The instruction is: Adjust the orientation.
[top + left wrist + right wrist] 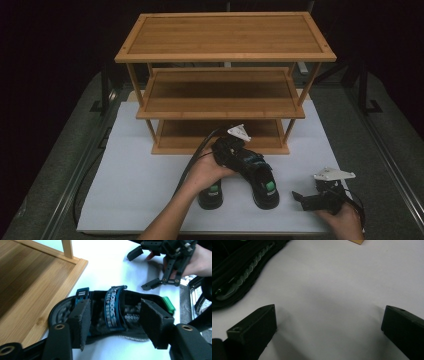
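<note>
Wooden rack (225, 35) smooth, satiny; sandal (112, 312) matt black cloth-lined, strap woven; mat (150, 170) matt white.

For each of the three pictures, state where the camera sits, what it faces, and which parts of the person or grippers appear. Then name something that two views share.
High view: sits above the person's side, looks forward and down on the white mat and bamboo rack; both forearms, left gripper and right gripper show.
Left gripper view: rides the left gripper, faces the black sandal between its jaws.
Right gripper view: rides the right gripper, faces the mat, jaws apart.
Shared: the sandal appears in the high view and the left gripper view.
</note>
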Available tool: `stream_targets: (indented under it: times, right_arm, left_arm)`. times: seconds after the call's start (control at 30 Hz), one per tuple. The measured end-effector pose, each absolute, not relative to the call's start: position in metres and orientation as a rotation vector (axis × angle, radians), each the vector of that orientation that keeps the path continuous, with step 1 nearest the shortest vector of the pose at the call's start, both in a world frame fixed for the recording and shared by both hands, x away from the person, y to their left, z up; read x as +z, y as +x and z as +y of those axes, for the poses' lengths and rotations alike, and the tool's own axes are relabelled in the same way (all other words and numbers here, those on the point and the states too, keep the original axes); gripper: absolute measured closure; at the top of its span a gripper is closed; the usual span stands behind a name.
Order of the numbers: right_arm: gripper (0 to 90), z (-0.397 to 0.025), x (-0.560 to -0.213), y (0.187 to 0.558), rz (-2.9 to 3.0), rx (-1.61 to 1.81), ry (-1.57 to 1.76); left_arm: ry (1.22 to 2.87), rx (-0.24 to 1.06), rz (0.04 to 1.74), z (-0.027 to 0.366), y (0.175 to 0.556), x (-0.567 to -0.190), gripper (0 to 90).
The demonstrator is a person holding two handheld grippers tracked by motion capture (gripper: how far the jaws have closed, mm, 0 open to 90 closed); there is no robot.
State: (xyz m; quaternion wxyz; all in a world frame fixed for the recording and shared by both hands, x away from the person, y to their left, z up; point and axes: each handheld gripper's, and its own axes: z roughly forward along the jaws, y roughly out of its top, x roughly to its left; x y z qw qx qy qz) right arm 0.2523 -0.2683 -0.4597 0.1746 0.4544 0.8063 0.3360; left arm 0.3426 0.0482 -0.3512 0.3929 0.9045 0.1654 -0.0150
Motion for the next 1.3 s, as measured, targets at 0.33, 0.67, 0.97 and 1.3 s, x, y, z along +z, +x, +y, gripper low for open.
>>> stream_targets:
  times: [0.33,0.67,0.97,1.3]
  right_arm:
    - [0.0,-0.268,-0.459,0.253,2.290,0.945,1.292]
    - [12.1,-0.267,-0.454,0.252,2.300,0.927,1.287]
    - [34.1,-0.261,-0.425,0.256,2.391,1.025,1.169]
    - [45.9,-0.240,-0.384,0.278,2.501,1.188,0.984]
  left_arm:
    - [2.292,0.037,0.452,0.100,0.330,-0.342,29.6]
    - [2.272,0.144,0.515,0.159,0.312,-0.348,20.2]
    - [2.240,0.219,0.616,0.213,0.297,-0.369,19.2]
    - [2.246,0.240,0.729,0.255,0.286,-0.401,17.0]
